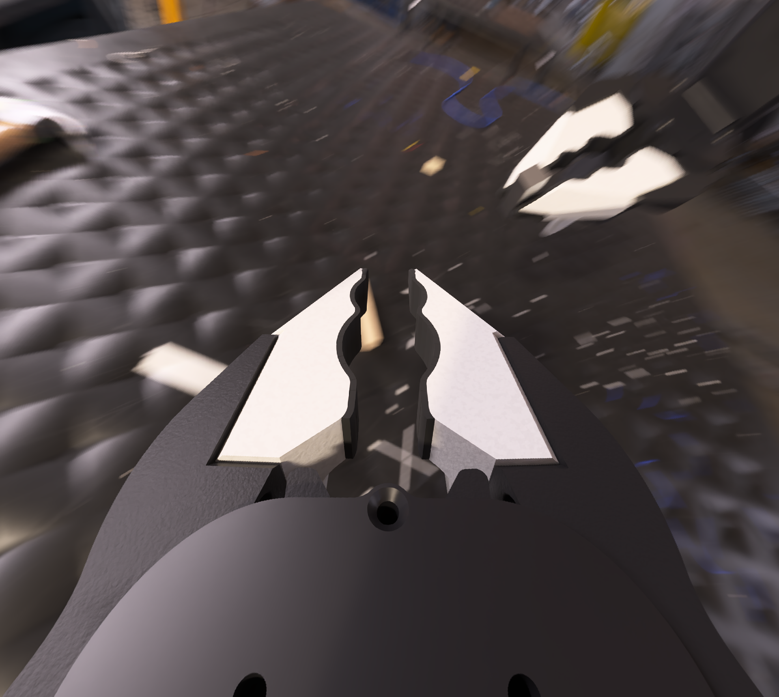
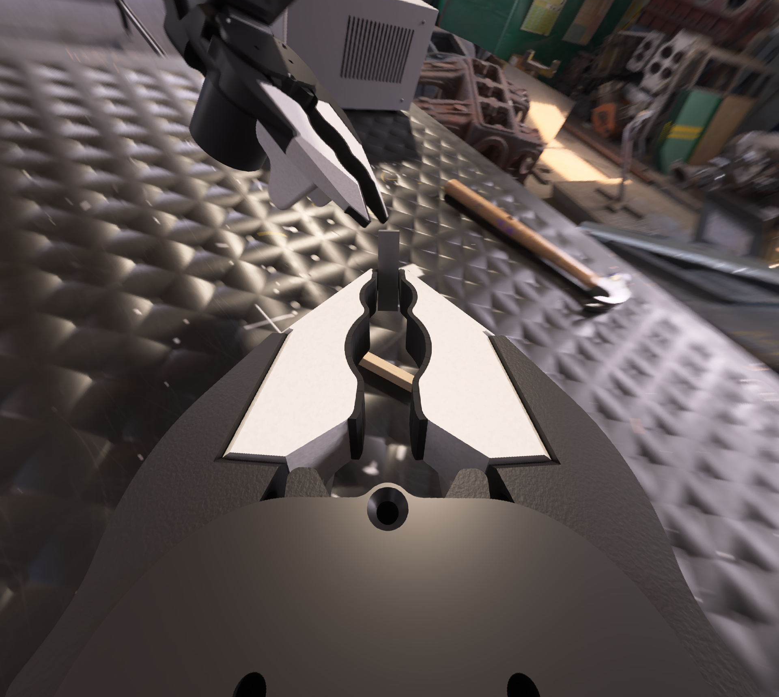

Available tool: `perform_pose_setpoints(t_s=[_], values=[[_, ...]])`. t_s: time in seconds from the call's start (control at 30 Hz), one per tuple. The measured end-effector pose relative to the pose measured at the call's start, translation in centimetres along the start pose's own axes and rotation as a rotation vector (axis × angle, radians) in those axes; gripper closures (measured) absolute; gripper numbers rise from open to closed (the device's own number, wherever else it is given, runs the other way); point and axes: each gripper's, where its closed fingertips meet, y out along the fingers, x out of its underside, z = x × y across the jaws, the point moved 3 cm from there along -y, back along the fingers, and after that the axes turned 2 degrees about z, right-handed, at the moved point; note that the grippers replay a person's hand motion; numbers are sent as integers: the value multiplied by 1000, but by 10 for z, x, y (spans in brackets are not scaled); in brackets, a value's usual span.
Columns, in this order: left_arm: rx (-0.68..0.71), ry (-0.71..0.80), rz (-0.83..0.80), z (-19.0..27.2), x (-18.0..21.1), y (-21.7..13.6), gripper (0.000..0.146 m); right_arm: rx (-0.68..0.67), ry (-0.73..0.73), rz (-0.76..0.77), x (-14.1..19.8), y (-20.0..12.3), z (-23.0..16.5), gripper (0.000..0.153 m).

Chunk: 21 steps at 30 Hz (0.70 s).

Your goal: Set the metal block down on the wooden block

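Observation:
My right gripper (image 2: pixel 387 277) is shut on the grey metal block (image 2: pixel 388 251), which stands upright between its fingertips and sticks out above them. The small wooden block (image 2: pixel 385 376) lies on the studded table below, seen through the gap between the right fingers. My left gripper (image 1: pixel 388 274) holds nothing, its fingers a narrow gap apart. The wooden block (image 1: pixel 372 322) shows just behind its left finger. In the right wrist view the left gripper (image 2: pixel 373 218) hangs just beyond the metal block's top end. The right gripper (image 1: pixel 512 196) shows blurred at the right of the left wrist view.
A hammer (image 2: pixel 518 234) with a wooden handle lies on the dark studded metal table (image 2: pixel 126 171) to the right. A grey vented box (image 2: pixel 371 44) stands at the back. The table edge runs along the right, with rusty machine parts (image 2: pixel 476 103) beyond.

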Motion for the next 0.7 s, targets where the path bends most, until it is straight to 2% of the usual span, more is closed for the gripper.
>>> perform_pose_setpoints(t_s=[0.07,0.13,0.2,0.27,0.4,0.53,0.7], values=[[-176,141,-114,-20,9,-12,127,-47,131,31,11,15,2,144],[-189,221,-187,-23,20,-5,127,-126,173,13,21,29,5,144],[-168,304,-272,-24,35,11,133,-244,104,-71,34,41,9,144],[-197,393,-374,-34,47,26,140,-351,-39,-194,48,48,14,144],[-65,421,-530,-41,61,49,146,-544,-273,-376,68,60,24,144],[-5,431,-604,-50,71,57,146,-712,-275,-448,96,66,22,144],[78,479,-577,-50,73,60,146,-764,-282,-403,111,69,22,144]])
